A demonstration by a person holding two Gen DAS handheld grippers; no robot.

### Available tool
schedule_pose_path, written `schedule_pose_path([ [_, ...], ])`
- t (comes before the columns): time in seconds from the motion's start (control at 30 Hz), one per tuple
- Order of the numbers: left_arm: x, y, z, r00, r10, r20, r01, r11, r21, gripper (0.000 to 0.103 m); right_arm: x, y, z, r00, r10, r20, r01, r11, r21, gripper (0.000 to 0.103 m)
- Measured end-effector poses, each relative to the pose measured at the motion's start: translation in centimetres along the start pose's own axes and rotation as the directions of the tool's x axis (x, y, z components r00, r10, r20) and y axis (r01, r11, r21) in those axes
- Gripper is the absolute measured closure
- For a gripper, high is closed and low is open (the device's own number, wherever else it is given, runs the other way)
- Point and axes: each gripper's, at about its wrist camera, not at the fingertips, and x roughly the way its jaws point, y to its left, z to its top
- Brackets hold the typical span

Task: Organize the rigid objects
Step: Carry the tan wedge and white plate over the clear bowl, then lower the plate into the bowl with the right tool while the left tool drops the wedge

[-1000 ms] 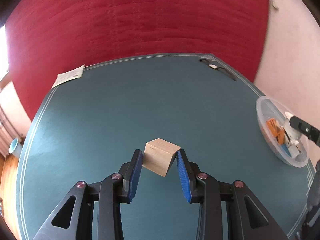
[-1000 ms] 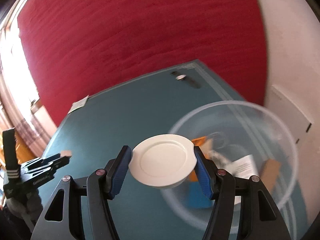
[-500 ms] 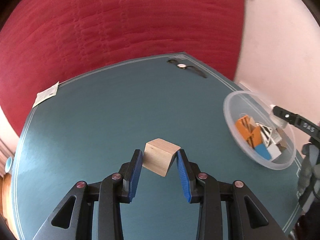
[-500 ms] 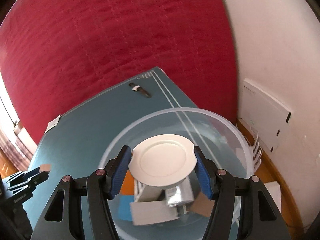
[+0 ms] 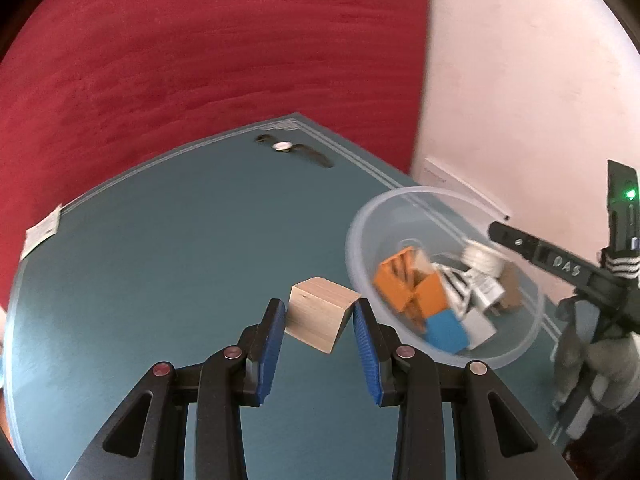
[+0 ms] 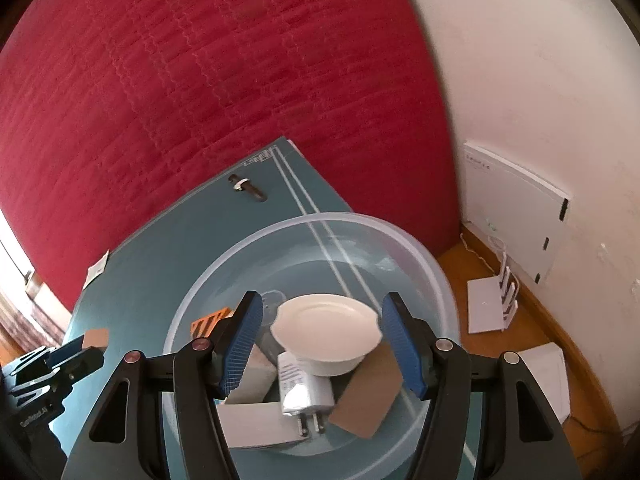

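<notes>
Table [image 5: 152, 264] in teal spreads below you, the clear plastic bowl [image 6: 404, 240] near its right edge holding orange and blue blocks and a white plug. Your right gripper [image 6: 322, 346] hangs over the bowl, fingers apart, the white dish [image 6: 326, 330] lying loose between them. Your left gripper [image 5: 318, 318] clamps the wooden cube [image 5: 320, 312], beside the bowl.

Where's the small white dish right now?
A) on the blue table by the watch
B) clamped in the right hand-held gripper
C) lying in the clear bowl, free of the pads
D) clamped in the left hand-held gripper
C: the small white dish rests on the items in the clear bowl, with gaps between it and both pads of the right hand-held gripper.
</notes>
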Motion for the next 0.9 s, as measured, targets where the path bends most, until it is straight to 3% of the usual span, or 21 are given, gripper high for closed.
schedule_pose_path([
  [0.5, 3.8, -5.2, 3.3, 0.988, -0.151, -0.019, 0.152, 0.987, 0.058, 0.065, -1.4, 0.7, -0.3, 0.99, -0.121, 0.079, 0.126, 0.99, -0.067, 0.04],
  [0.9, 6.1, -7.4, 4.7, 0.983, -0.183, -0.024, 0.185, 0.977, 0.105, 0.065, -1.5, 1.0, -0.4, 0.986, -0.149, 0.078, 0.155, 0.985, -0.071, 0.039],
])
